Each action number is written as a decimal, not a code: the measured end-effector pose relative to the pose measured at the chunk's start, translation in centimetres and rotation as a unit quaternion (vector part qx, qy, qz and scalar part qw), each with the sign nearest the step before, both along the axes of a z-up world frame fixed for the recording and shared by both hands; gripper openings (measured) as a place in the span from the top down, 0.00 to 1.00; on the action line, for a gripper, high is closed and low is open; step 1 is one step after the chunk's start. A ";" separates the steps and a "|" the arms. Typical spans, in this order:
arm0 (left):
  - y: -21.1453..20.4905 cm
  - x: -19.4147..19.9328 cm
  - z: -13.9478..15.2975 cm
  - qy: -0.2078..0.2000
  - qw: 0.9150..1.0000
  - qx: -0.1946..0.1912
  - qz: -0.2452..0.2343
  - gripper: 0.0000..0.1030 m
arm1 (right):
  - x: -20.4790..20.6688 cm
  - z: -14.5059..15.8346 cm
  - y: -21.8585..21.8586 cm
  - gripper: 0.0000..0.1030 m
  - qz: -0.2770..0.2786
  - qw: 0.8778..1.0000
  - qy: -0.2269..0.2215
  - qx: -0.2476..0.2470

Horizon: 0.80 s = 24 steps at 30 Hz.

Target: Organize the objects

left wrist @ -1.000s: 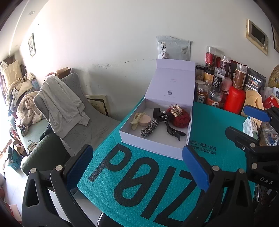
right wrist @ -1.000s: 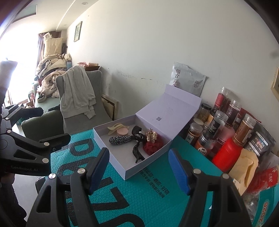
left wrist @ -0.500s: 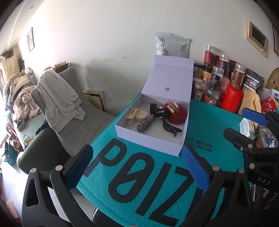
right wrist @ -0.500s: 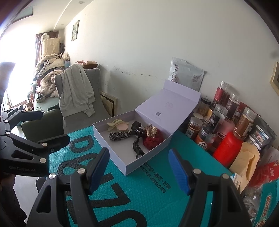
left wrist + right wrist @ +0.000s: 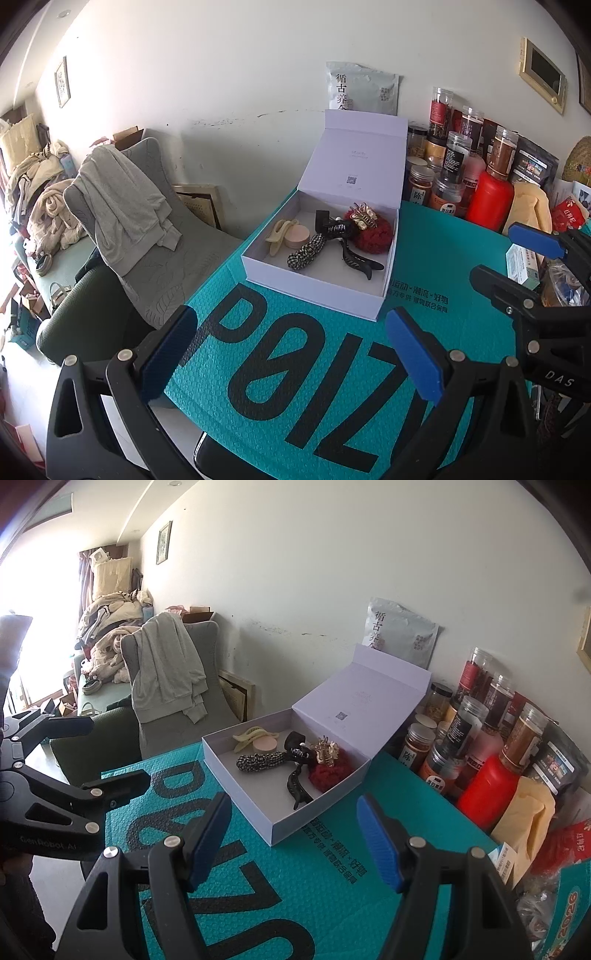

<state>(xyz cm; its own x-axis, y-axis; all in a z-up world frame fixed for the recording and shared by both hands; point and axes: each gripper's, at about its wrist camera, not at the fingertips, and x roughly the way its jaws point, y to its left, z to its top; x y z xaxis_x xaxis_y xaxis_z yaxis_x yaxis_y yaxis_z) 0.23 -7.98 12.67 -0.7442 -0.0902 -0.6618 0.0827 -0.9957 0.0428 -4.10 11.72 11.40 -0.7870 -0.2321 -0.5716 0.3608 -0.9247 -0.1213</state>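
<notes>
Left wrist view first: my left gripper (image 5: 288, 354) hangs nearest, blue pads spread wide with nothing between them, over the teal bubble mailer (image 5: 314, 369) printed with big black letters. My right gripper (image 5: 295, 838) is likewise released and empty above the same mailer. Beyond both sits the white box (image 5: 314, 286), lid tipped back against the jars. Inside I see a cream claw clip (image 5: 279, 234) touching a pink round compact (image 5: 298, 236), a black-and-white scrunchie (image 5: 307, 253), a black claw clip (image 5: 356, 258), a red scrunchie (image 5: 373, 236) and a gold clip (image 5: 365, 216) on top of it. Farther back, spice jars (image 5: 458, 162) and a red bottle (image 5: 489, 201) line the wall.
</notes>
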 end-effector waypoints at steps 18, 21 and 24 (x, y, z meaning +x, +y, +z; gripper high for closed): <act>0.0 1.6 -0.5 -0.013 1.000 -0.006 0.010 0.01 | 1.7 0.2 0.3 0.31 0.000 1.000 0.004 0.006; 0.6 1.9 -0.6 -0.014 1.000 -0.010 0.004 0.01 | 2.0 0.2 0.2 0.31 0.001 1.000 0.005 0.009; 1.0 2.3 -0.6 -0.015 1.000 -0.009 0.000 0.01 | 2.3 0.3 0.2 0.31 0.001 1.000 0.006 0.010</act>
